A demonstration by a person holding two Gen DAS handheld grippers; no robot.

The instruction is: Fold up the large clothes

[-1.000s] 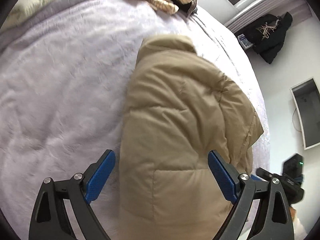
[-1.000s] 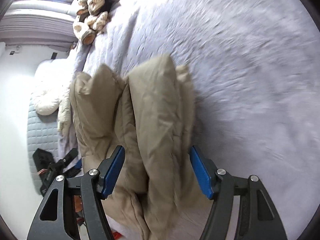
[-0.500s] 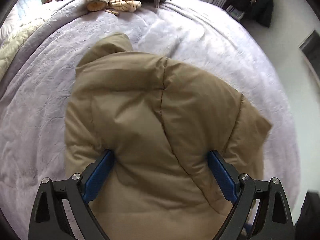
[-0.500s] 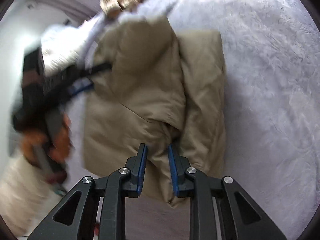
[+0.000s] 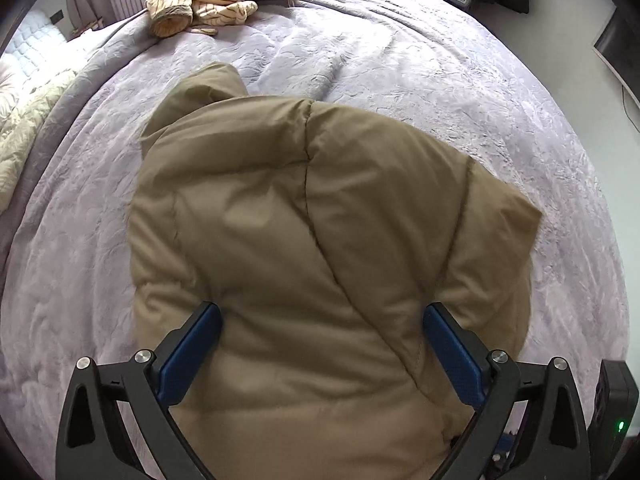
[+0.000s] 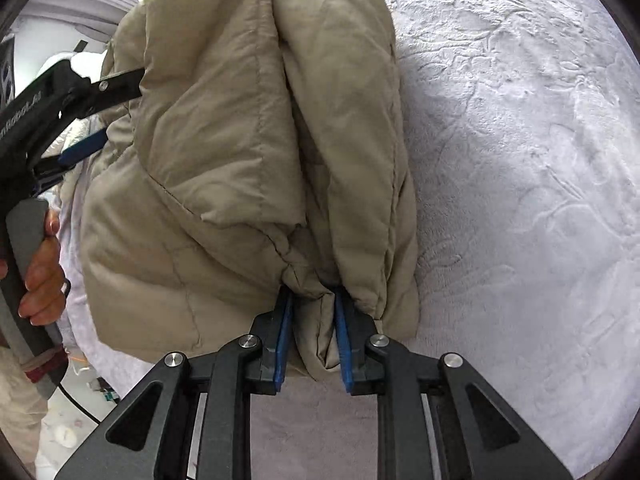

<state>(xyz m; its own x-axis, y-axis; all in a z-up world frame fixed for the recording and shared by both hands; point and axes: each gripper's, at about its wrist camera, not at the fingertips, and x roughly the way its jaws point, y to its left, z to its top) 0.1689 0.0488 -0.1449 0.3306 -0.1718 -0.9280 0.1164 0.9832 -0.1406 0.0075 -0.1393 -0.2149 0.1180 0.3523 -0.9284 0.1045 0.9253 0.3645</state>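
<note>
I pinch a bunched edge of the tan puffer jacket (image 6: 248,152) in my right gripper (image 6: 311,332), whose jaws have just been closing. My left gripper (image 5: 322,354) is spread wide astride its bulk on the bed (image 5: 460,80). Next, I judge, comes folding it over.

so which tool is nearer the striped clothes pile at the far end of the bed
Left. The left tool faces the striped pile across the jacket; the right tool grips the jacket's near edge.
</note>
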